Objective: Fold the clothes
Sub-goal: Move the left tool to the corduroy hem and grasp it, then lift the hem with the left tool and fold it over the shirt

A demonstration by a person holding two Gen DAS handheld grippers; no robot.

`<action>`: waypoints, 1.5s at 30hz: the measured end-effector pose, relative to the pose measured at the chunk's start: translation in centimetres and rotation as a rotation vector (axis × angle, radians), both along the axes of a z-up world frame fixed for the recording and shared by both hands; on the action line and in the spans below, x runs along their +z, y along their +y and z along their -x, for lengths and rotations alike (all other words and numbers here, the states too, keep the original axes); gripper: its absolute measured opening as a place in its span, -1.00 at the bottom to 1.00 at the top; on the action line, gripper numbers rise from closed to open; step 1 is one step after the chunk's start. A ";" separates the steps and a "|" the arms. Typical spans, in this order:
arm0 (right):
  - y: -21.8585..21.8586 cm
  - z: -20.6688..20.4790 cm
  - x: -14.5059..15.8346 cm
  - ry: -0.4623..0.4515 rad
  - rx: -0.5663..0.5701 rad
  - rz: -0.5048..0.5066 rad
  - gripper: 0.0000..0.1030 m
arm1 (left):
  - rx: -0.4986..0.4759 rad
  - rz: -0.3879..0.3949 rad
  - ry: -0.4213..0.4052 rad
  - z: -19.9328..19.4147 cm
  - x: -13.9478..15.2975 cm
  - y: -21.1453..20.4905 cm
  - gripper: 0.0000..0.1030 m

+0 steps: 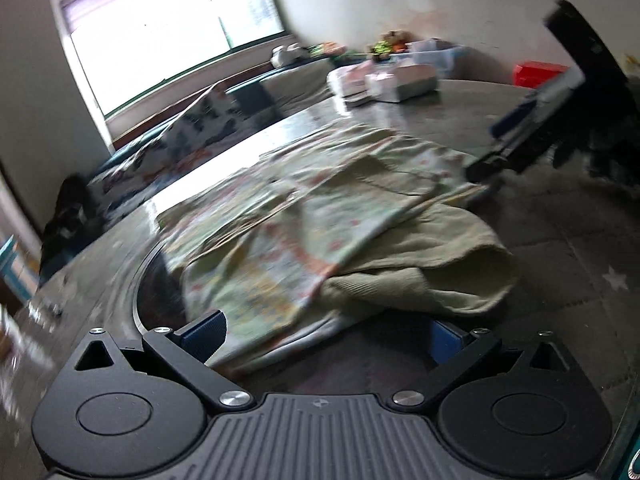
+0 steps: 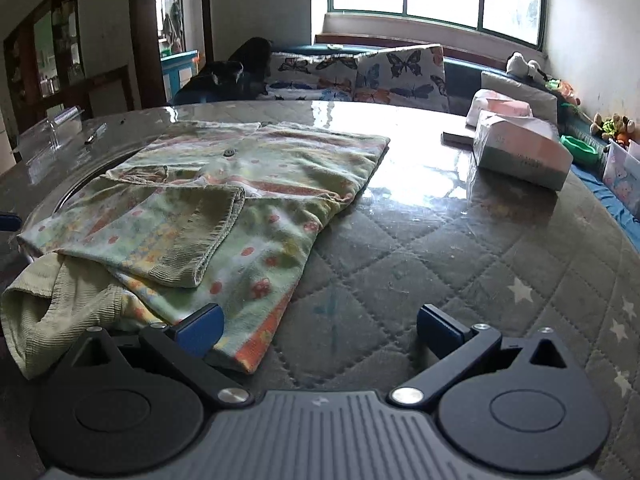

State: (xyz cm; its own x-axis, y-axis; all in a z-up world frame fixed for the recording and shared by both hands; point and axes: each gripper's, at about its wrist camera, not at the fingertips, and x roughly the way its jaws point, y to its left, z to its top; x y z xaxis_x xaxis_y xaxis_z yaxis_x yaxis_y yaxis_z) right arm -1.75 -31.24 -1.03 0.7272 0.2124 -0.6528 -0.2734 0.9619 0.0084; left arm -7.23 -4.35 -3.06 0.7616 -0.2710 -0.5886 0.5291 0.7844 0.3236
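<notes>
The fingers of both grippers are spread wide and nothing is held between them: the left gripper [image 1: 326,330] is poised at the near edge of the garment [image 2: 224,200], whose cloth lies between and partly over its blue pads, while the right gripper [image 2: 320,322] is set at the garment's near right corner, one pad over the orange hem and the other over bare quilting. The garment, a pale green floral piece with ribbed cuffs, is laid flat on the tabletop [image 2: 440,240] (a round one, glass over a star-patterned quilt), with one sleeve [image 2: 192,236] already folded across the body, presumably so that the hem may be taken next at both corners. The button [image 2: 228,153] and the tidy far edge are shown only in the right wrist view; in the left wrist view, which is blurred, the bunched ribbed cuff [image 1: 420,276] is seen from the side, and the right gripper [image 1: 516,136] is seen from outside. A tissue box [image 2: 520,152] stands well apart.
</notes>
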 end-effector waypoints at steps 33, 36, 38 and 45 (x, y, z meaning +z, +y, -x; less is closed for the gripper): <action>1.0 0.9 3.2 -0.018 0.124 0.019 0.77 | -0.163 0.165 0.016 -1.6 1.4 -0.8 -0.65; 1.9 1.6 3.9 -0.027 0.188 0.041 0.68 | -0.123 0.225 0.042 -2.8 2.2 0.0 -0.74; 2.6 2.0 4.1 -0.026 0.239 0.057 0.64 | -0.101 0.257 0.050 -3.6 2.6 0.5 -0.76; 6.9 2.5 3.7 -0.065 0.391 0.104 0.40 | -0.076 0.290 0.062 -5.3 3.1 0.7 -0.76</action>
